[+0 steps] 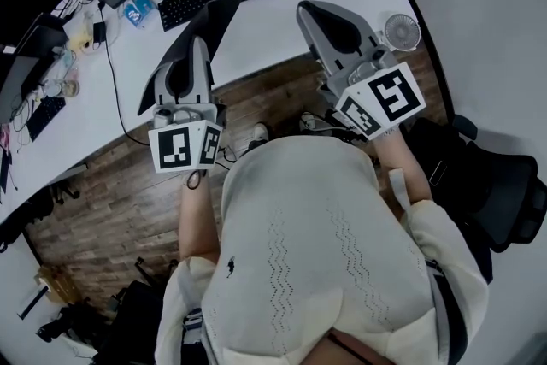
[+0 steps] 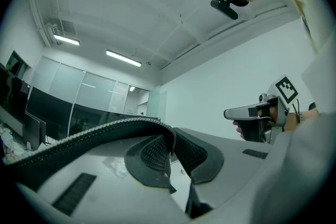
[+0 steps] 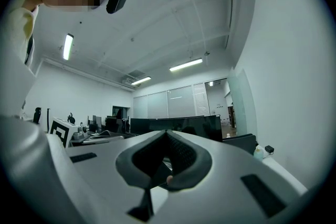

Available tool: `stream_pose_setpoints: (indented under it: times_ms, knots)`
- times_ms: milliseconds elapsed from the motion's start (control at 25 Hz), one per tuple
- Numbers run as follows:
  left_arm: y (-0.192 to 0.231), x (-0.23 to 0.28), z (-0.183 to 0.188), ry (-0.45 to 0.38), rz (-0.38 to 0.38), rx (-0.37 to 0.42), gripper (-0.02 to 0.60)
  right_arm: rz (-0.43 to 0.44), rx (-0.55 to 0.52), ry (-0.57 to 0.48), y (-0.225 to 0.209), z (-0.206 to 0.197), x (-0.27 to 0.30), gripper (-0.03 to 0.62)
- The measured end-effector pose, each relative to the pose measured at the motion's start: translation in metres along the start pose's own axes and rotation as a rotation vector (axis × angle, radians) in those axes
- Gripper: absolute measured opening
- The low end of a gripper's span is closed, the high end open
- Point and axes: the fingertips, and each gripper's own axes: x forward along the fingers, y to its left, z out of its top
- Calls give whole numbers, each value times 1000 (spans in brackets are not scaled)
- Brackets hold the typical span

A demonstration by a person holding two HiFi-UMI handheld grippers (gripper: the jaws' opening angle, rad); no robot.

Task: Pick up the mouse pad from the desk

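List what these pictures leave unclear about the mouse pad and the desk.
- mouse pad: full outline. In the head view the left gripper covers part; in the left gripper view the picture edge cuts it off.
- clutter at the desk end: head view, too small to name.
- pale spot behind the right gripper: right gripper view, too small to name.

White desk point(image 1: 282, 23), wooden floor point(image 1: 102, 209)
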Motion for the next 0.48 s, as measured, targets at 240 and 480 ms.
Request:
stream_pose_setpoints:
  times_ms: [240, 480]
  knots:
    - [2, -1, -4, 6, 1, -1, 23, 21, -14, -5, 3, -1, 3, 0]
    - [6, -1, -4, 10, 12, 5, 23, 48, -11, 0, 5, -3, 9, 0]
